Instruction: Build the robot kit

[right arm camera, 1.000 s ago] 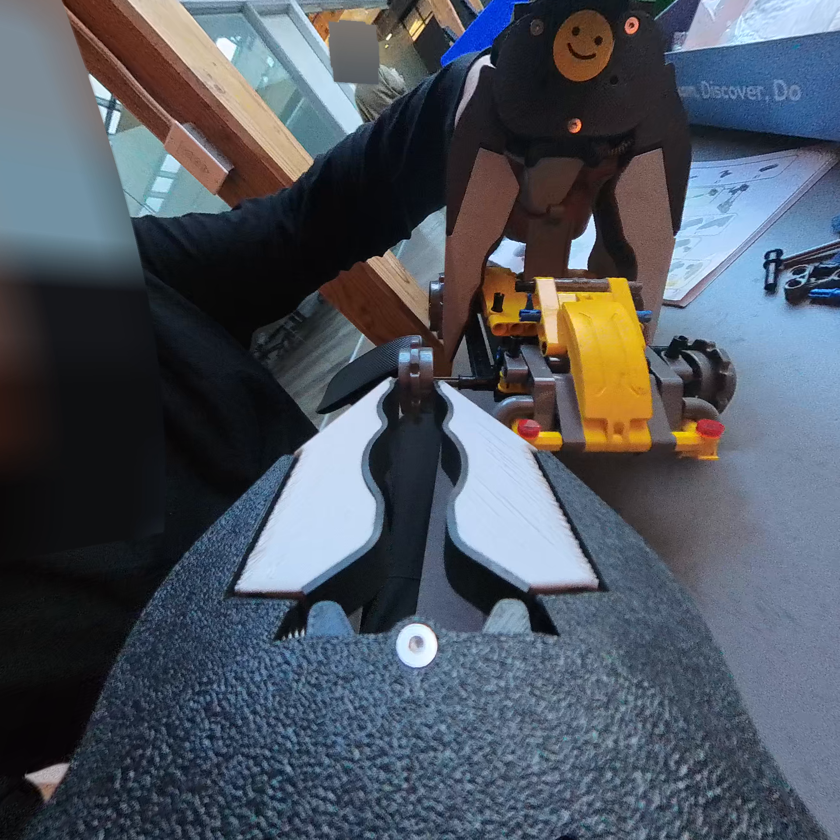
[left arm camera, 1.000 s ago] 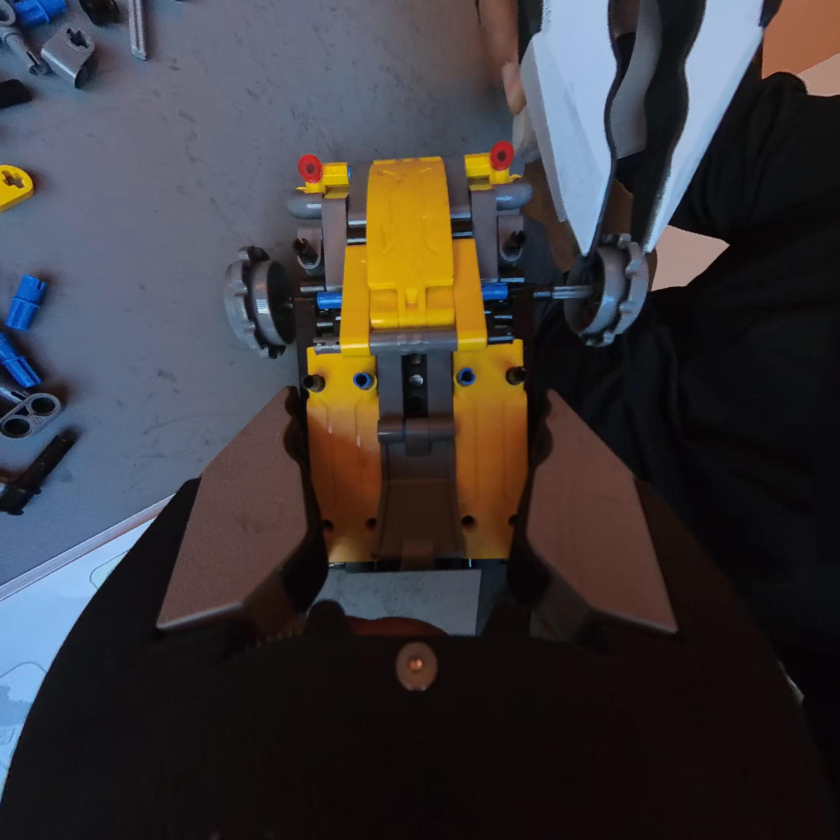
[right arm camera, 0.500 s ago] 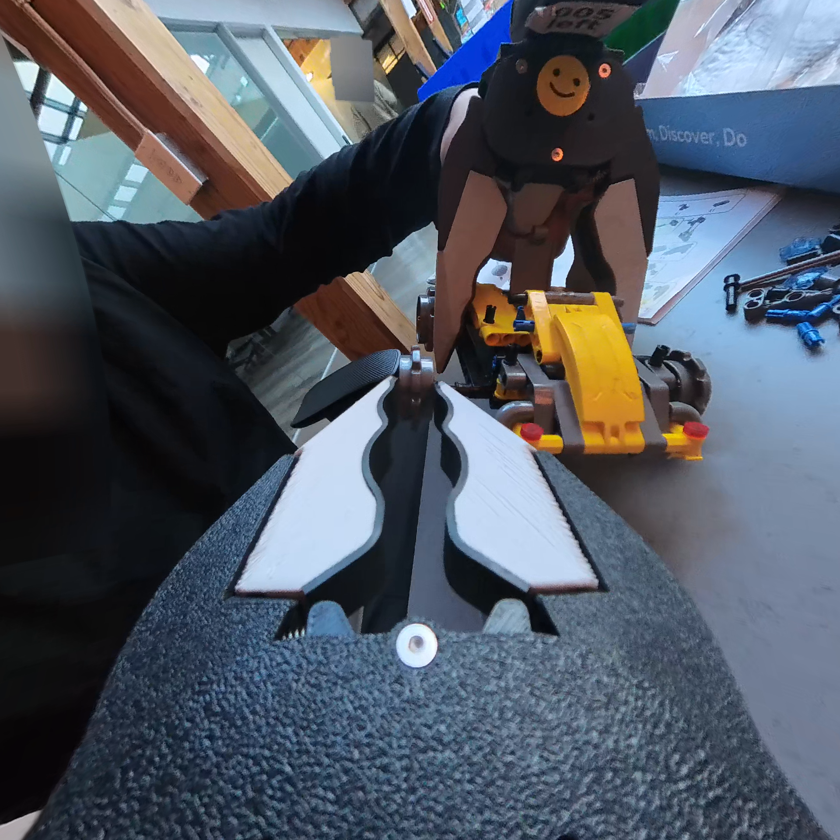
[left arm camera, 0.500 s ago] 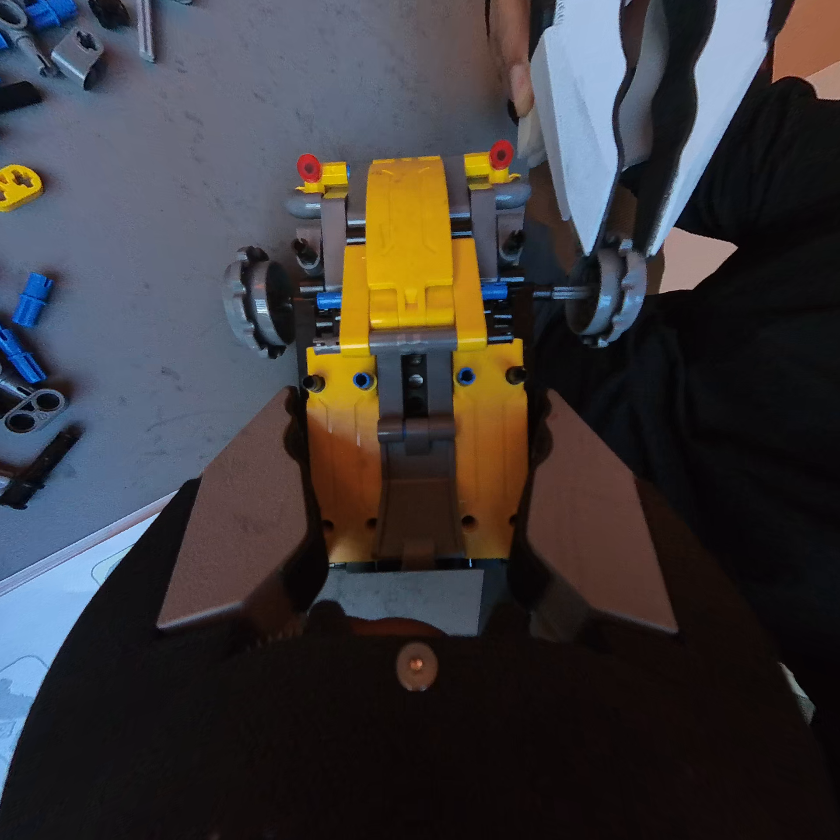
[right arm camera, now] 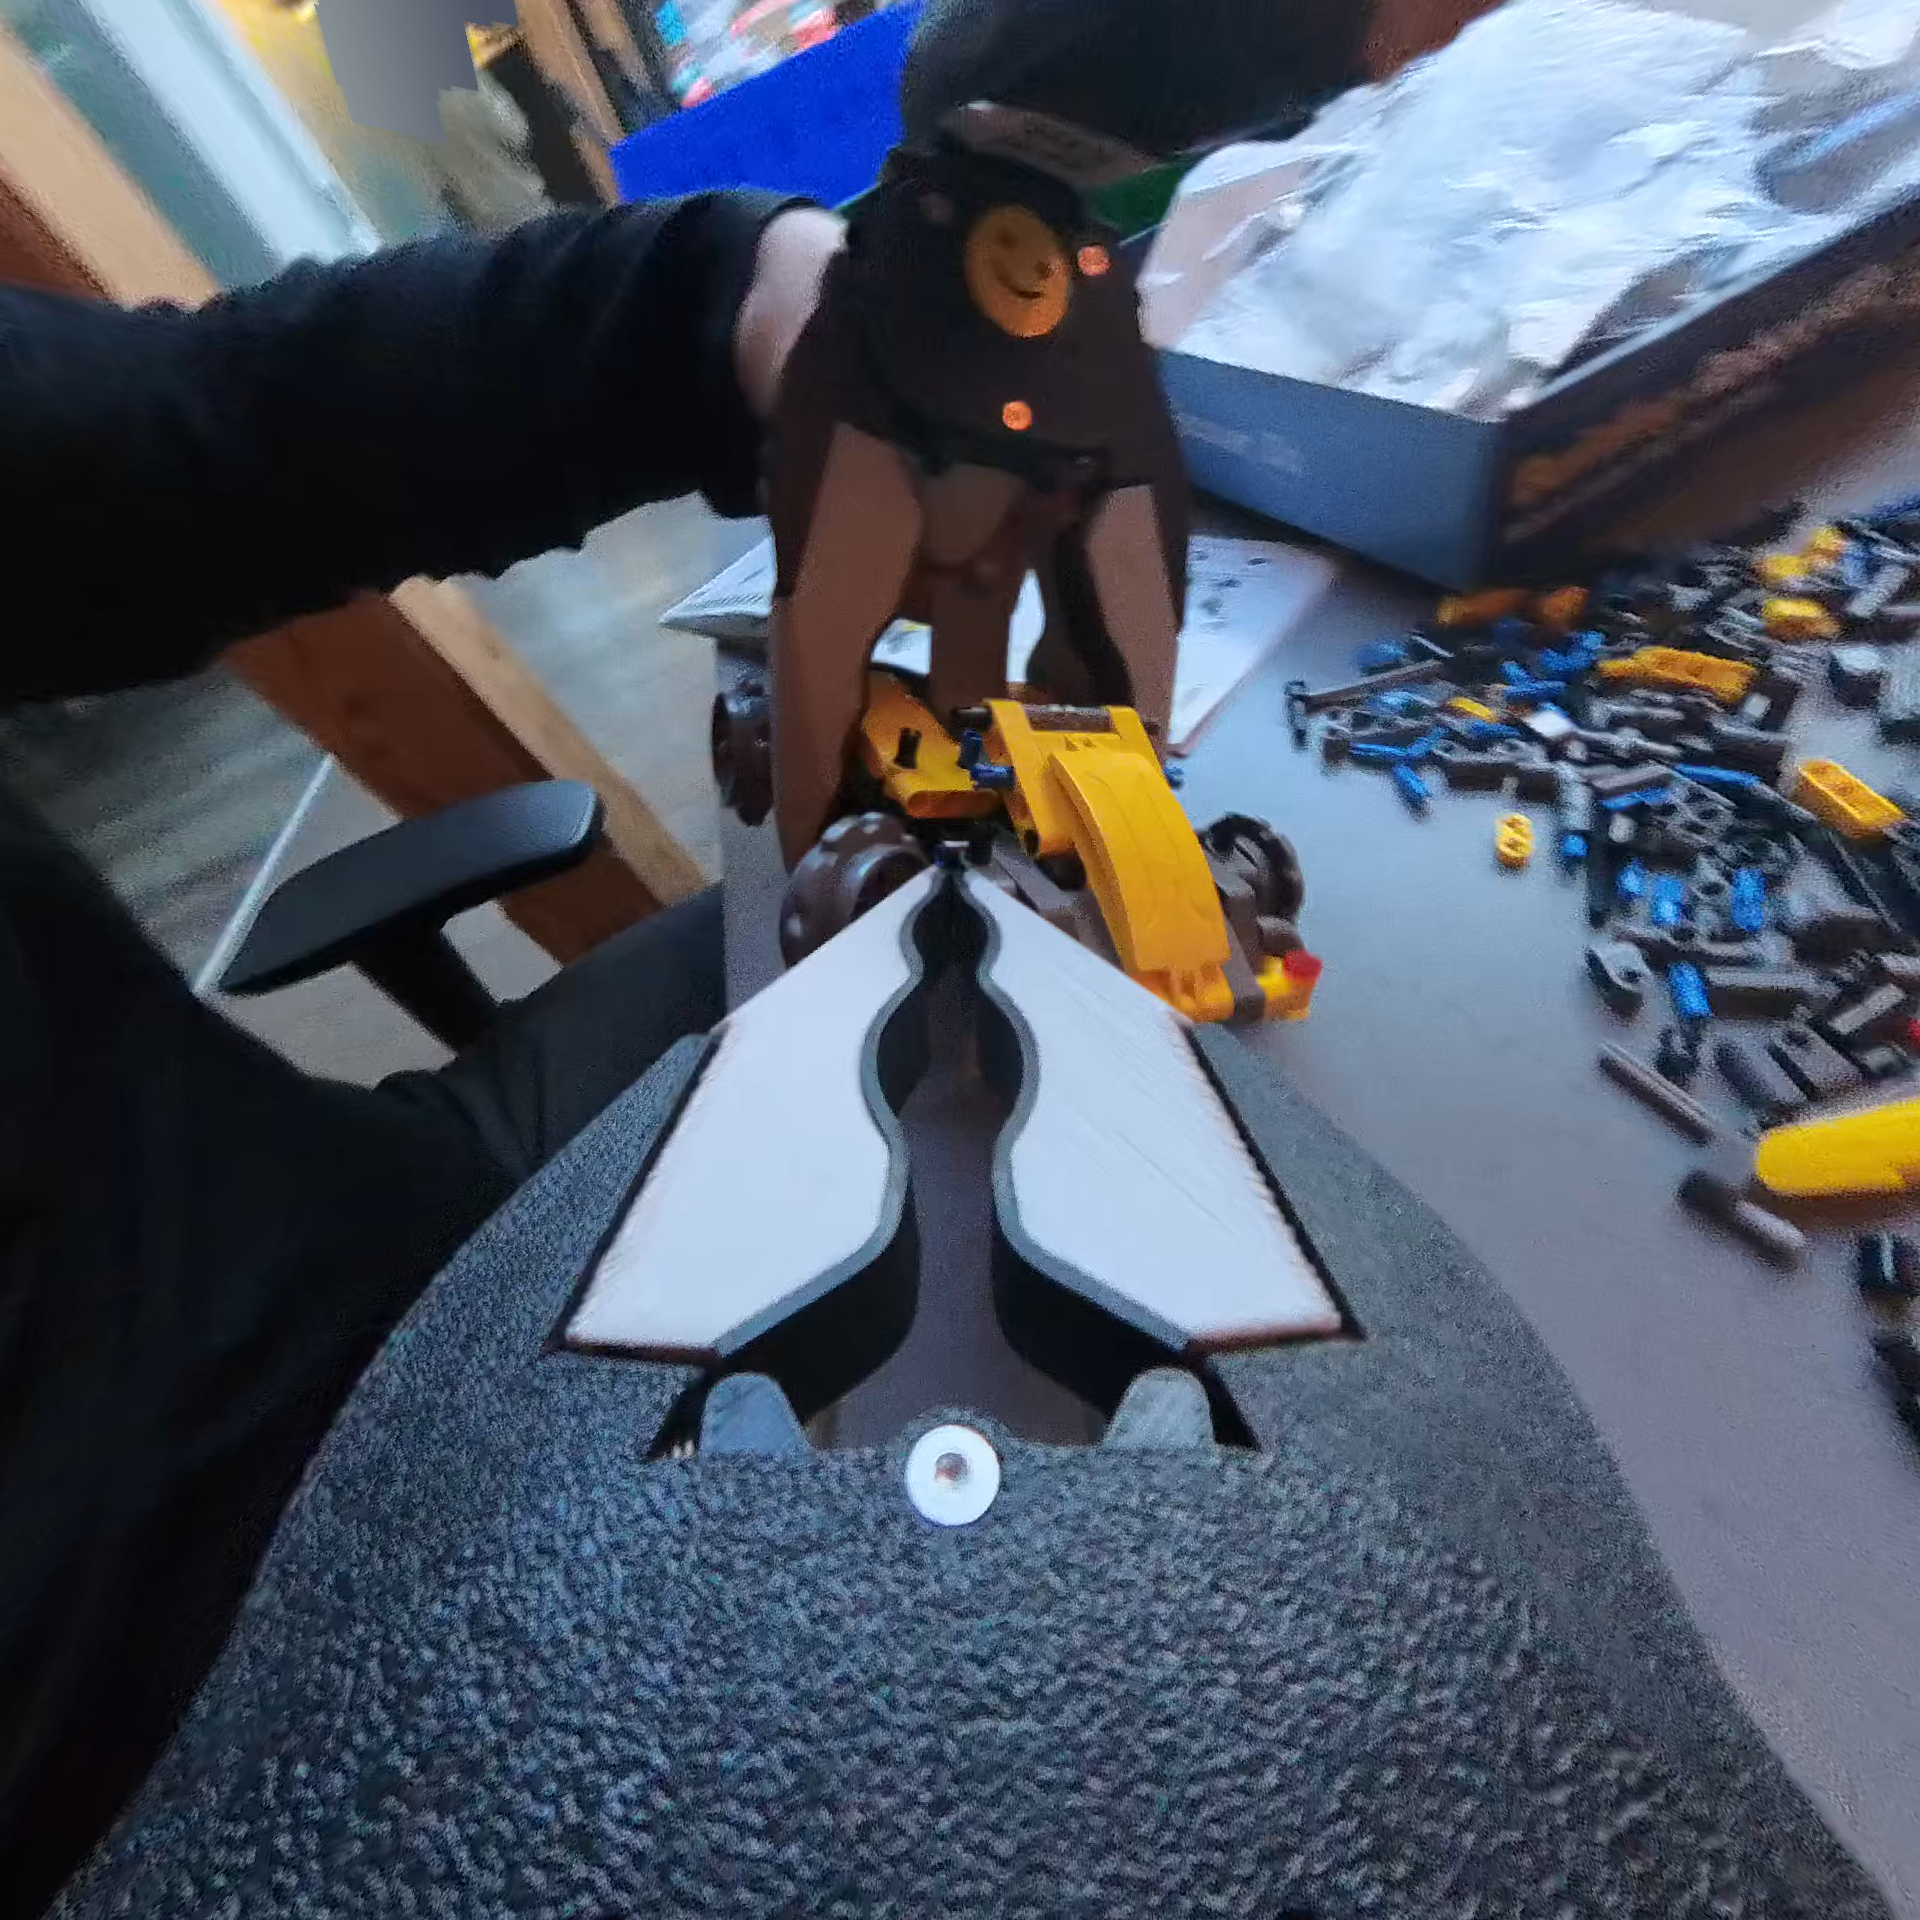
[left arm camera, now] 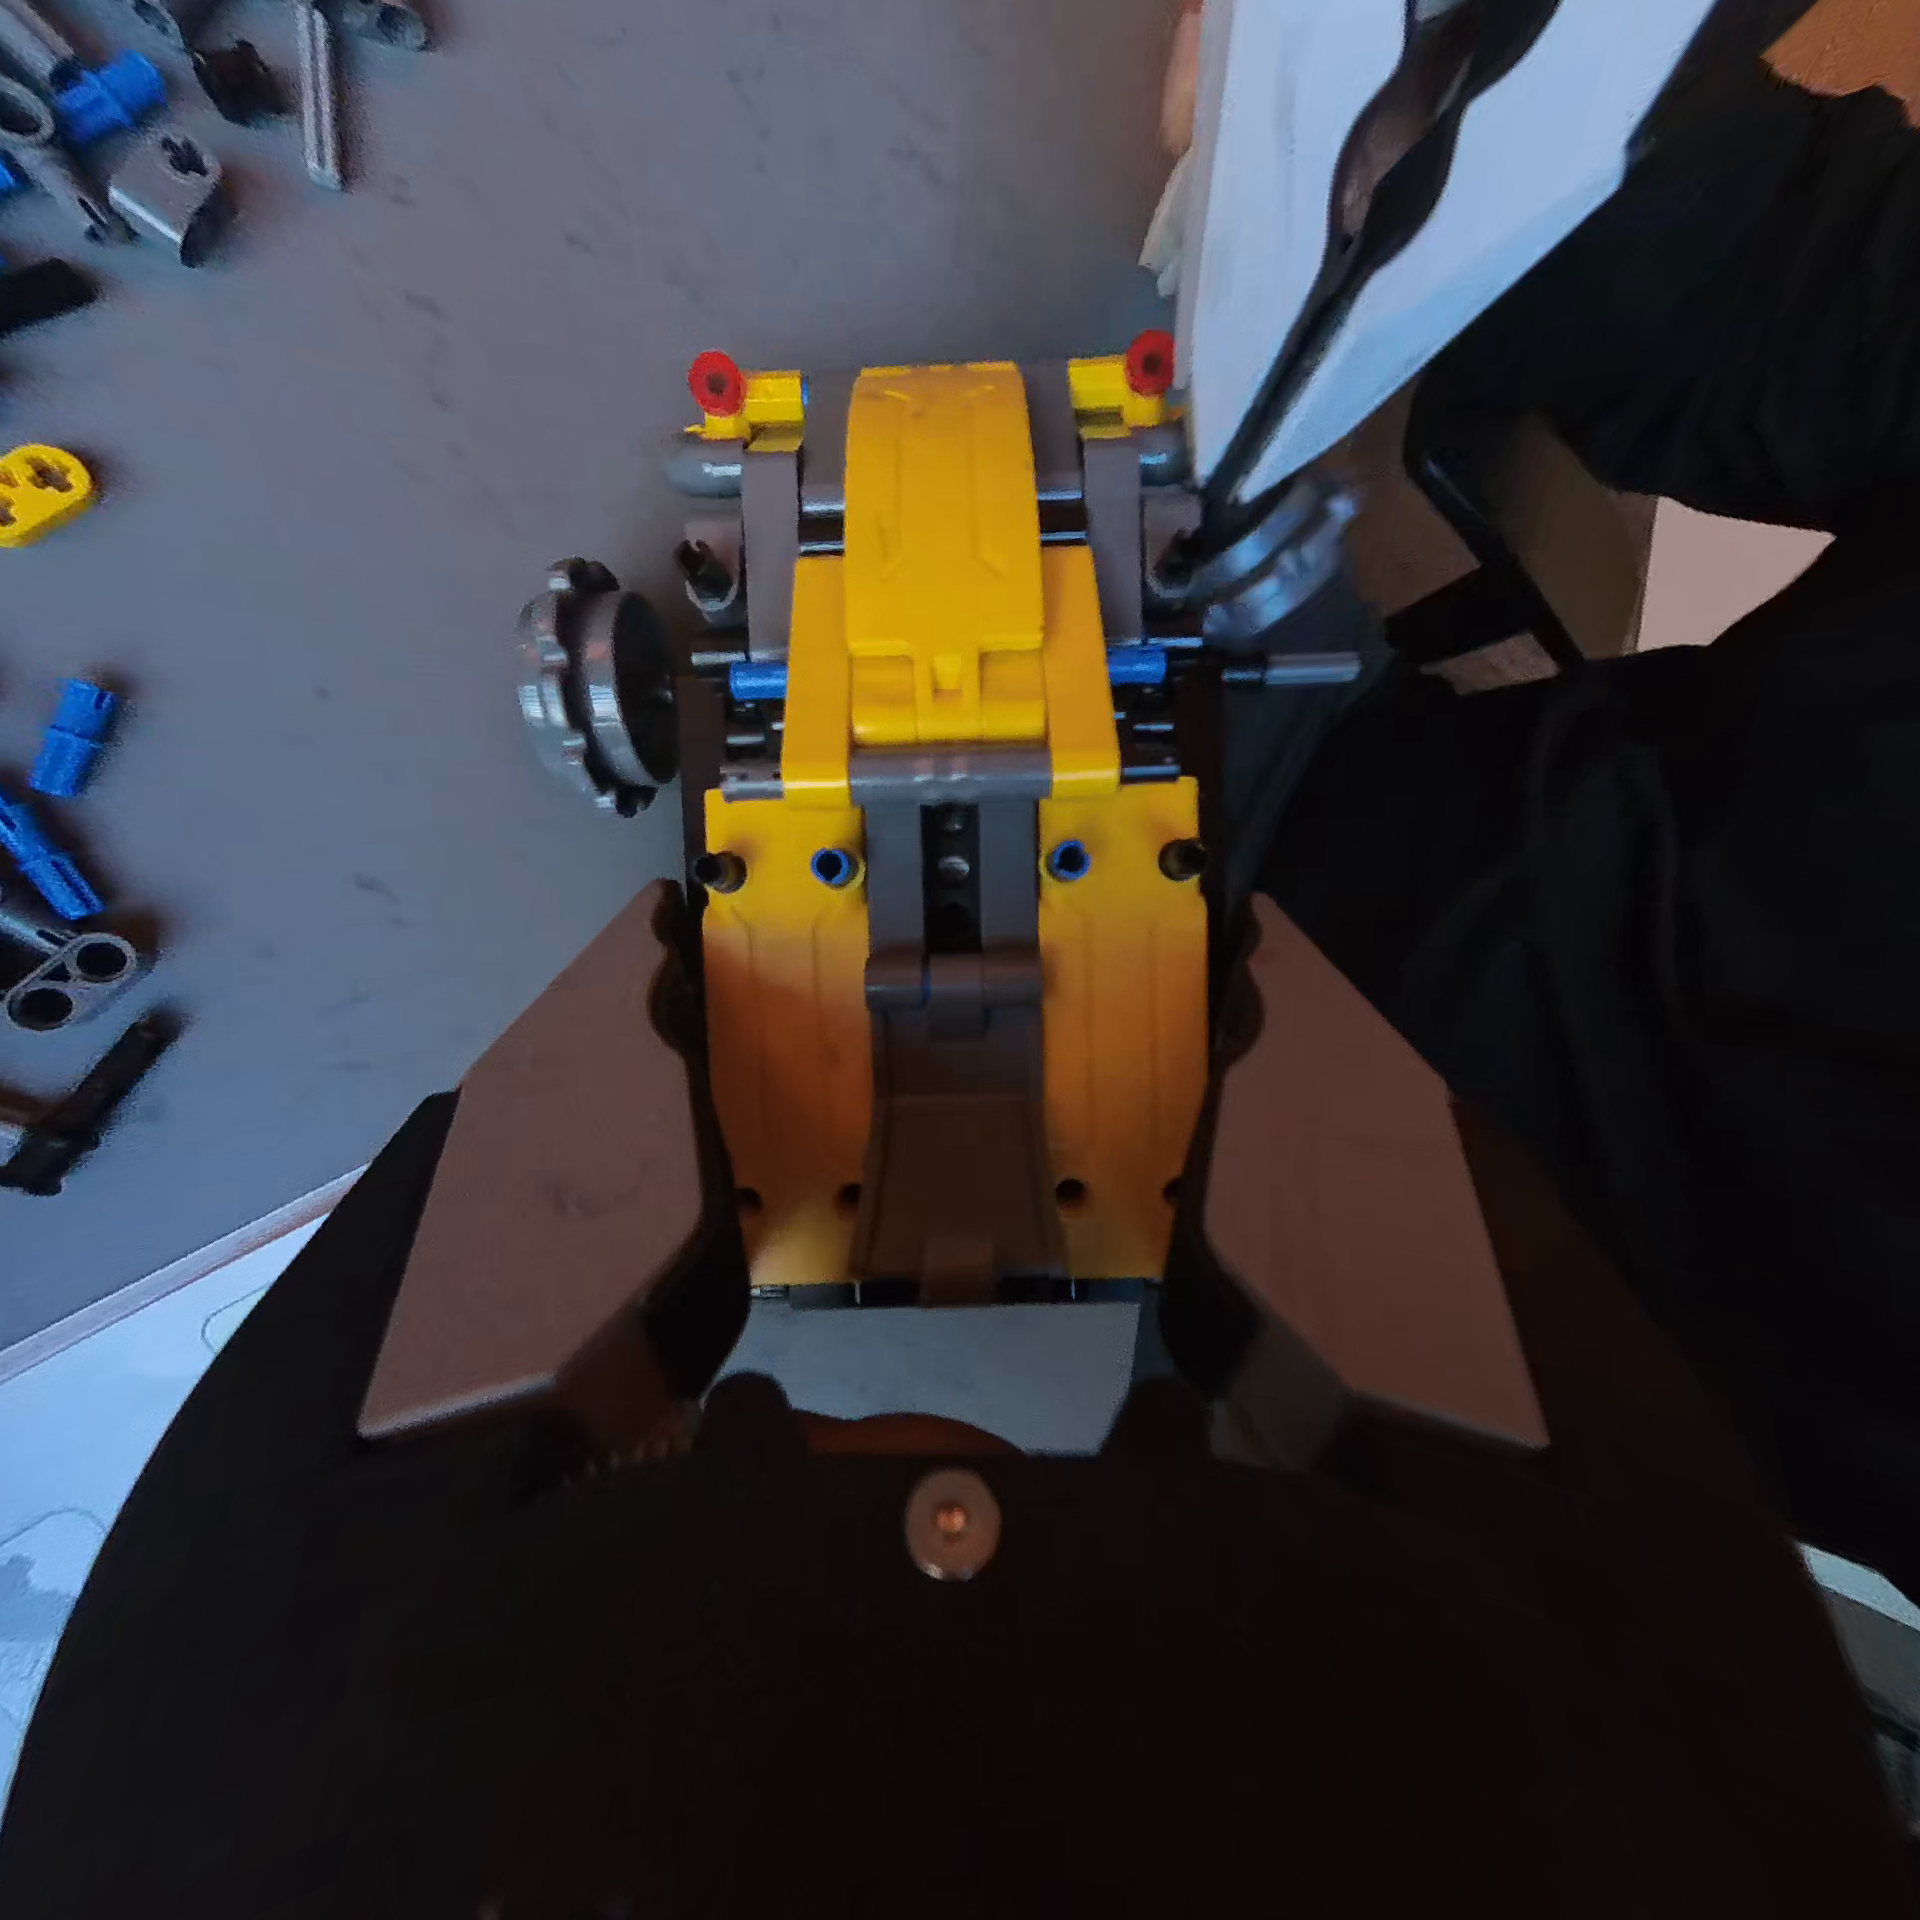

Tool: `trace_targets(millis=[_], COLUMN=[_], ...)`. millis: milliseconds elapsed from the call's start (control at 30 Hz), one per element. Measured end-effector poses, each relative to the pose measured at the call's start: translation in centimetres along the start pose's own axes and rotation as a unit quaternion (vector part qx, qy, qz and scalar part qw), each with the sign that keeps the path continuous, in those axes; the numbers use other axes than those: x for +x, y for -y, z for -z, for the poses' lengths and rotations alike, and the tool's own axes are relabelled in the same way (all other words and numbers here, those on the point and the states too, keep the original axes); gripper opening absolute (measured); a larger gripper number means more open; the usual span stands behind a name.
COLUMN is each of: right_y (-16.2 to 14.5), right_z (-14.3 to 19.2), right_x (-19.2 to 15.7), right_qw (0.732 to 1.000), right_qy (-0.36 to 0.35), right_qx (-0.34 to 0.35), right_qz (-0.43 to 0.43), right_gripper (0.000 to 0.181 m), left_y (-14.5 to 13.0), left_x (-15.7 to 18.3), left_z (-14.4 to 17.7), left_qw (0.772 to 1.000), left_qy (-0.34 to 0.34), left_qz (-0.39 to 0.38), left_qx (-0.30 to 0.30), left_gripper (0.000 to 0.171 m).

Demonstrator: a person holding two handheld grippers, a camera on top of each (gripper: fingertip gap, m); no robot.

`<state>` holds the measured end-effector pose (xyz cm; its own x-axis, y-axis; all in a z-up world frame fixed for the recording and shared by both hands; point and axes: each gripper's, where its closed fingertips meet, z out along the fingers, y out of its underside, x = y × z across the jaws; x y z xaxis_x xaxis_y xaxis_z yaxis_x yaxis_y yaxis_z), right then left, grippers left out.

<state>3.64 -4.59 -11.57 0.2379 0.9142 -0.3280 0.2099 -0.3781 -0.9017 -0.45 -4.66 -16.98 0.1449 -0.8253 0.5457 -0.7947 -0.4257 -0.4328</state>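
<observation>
**Yellow brick-built vehicle clamped at the worktop's edge**

Yellow and grey, the toy vehicle [left arm camera: 951, 831] sits on the grey worktop [left arm camera: 468, 312], right at its edge. Loose blue, grey and black pieces [left arm camera: 62, 748] lie scattered to its left; in the right wrist view a larger heap of parts [right arm camera: 1662, 748] spreads beyond it, with an open cardboard box [right arm camera: 1455, 447] of crinkled silver bags behind and a printed sheet [right arm camera: 1236, 613] under the far end of the model.

The left tool [left arm camera: 951, 935] comes down over the vehicle's rear, its brown fingers [left arm camera: 582, 1143] pressed against both flanks, gripping the body. A black sleeve [right arm camera: 416, 416] leads to it across the right wrist view.

The right tool [right arm camera: 951, 883] reaches in low from the worktop's edge, its white fingers [right arm camera: 769, 1143] nearly closed at the tips beside a dark grey wheel hub [right arm camera: 847, 883] on the vehicle's side; motion blur hides whether they pinch it or merely touch it. A second hub [left arm camera: 597, 696] is mounted on the opposite side.

Off the edge stand a black chair armrest [right arm camera: 416, 873] and a wooden post [right arm camera: 468, 727], with glazing behind.
</observation>
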Motion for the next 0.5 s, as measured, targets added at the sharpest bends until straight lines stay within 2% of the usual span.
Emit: trace_targets(millis=[133, 233, 300, 433, 467, 500], right_y=[-0.5, -1.4, -2.1, -4.6, -6.4, -8.5], right_z=[0.9, 2.4, 3.8, 5.1, 5.4, 6.0], right_x=[0.5, 1.8, 1.5, -5.1, -5.9, -5.7], right_qw=[0.999, 0.997, 0.996, 0.998, 0.995, 0.987], right_qy=[-0.013, -0.071, -0.088, -0.05, -0.075, -0.118], right_qx=[0.022, 0.017, 0.018, -0.03, -0.063, -0.105], right_qz=[-0.027, -0.028, -0.032, -0.023, -0.005, 0.015], right_gripper=[0.0, 0.0, 0.0, 0.049, 0.057, 0.057], left_y=[0.2, -0.1, -0.4, -1.8, -1.6, -1.6], left_x=[-0.7, -2.2, -3.2, -5.5, -5.5, -5.4], left_z=[0.0, 0.3, 0.4, 0.6, 0.6, 0.5], left_qw=[0.999, 0.994, 0.986, 0.953, 0.948, 0.948], left_qy=[0.039, 0.109, 0.164, 0.297, 0.309, 0.311], left_qz=[0.004, -0.006, -0.015, -0.064, -0.071, -0.073], left_qx=[0.011, 0.014, 0.02, -0.018, -0.011, -0.007], left_gripper=[0.098, 0.098, 0.098, 0.099, 0.099, 0.099])
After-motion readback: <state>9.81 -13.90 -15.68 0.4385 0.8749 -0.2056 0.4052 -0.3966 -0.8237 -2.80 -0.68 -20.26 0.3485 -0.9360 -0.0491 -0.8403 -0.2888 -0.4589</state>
